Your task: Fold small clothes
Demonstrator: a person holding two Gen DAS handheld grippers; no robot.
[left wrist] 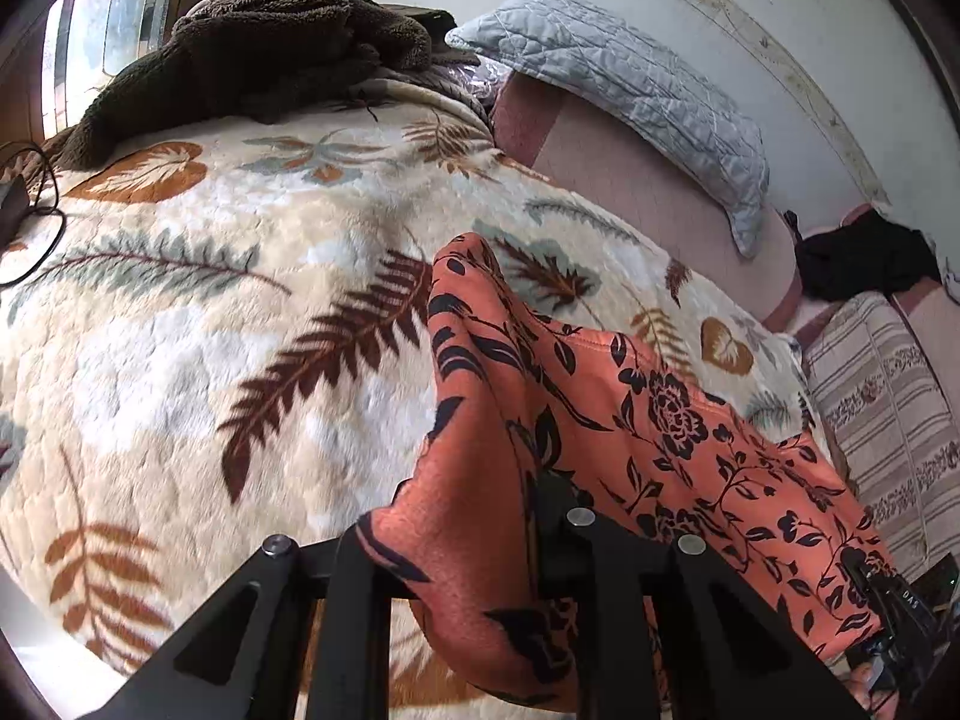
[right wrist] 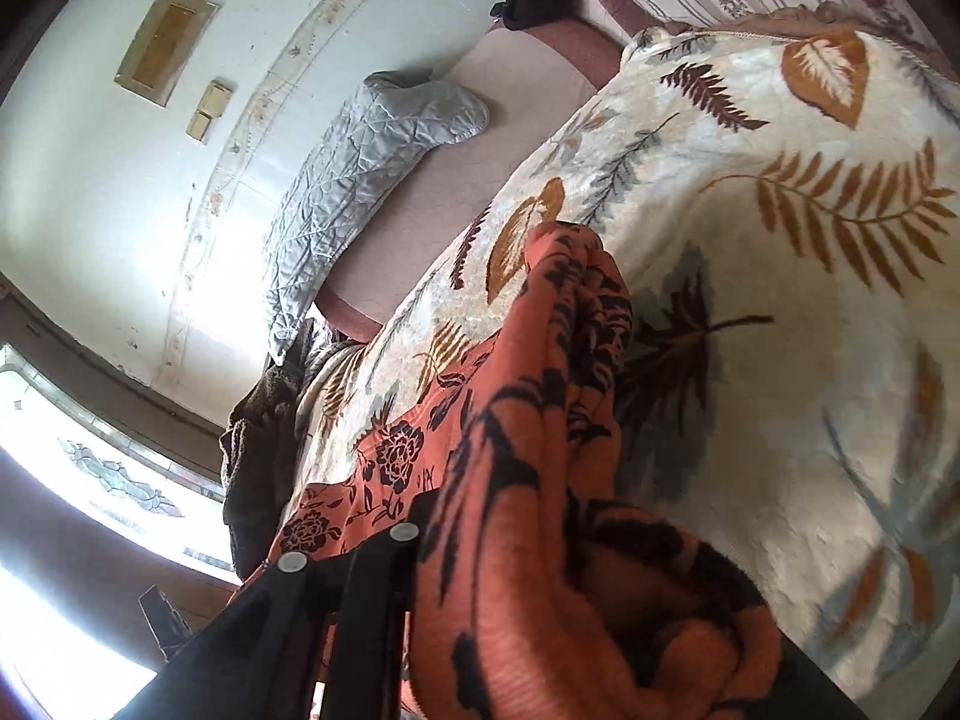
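Garment (left wrist: 630,438) hangs from both grippers over the leaf-print blanket (left wrist: 210,312), its far end trailing on the blanket. Left gripper (left wrist: 480,546) clamps its near-left edge, right gripper (left wrist: 888,594) its near-right edge. Fleece heap (left wrist: 270,42) on the blanket's far-left end, cable (left wrist: 42,222) at left edge. Quilted pillow (left wrist: 630,90) behind blanket, against the wall (left wrist: 840,30). Dark clothing (left wrist: 864,264) far right, striped bedding (left wrist: 888,408) right of blanket.

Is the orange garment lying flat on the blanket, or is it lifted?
Lifted in part: the garment hangs bunched from both shut grippers, its far end resting on the blanket.
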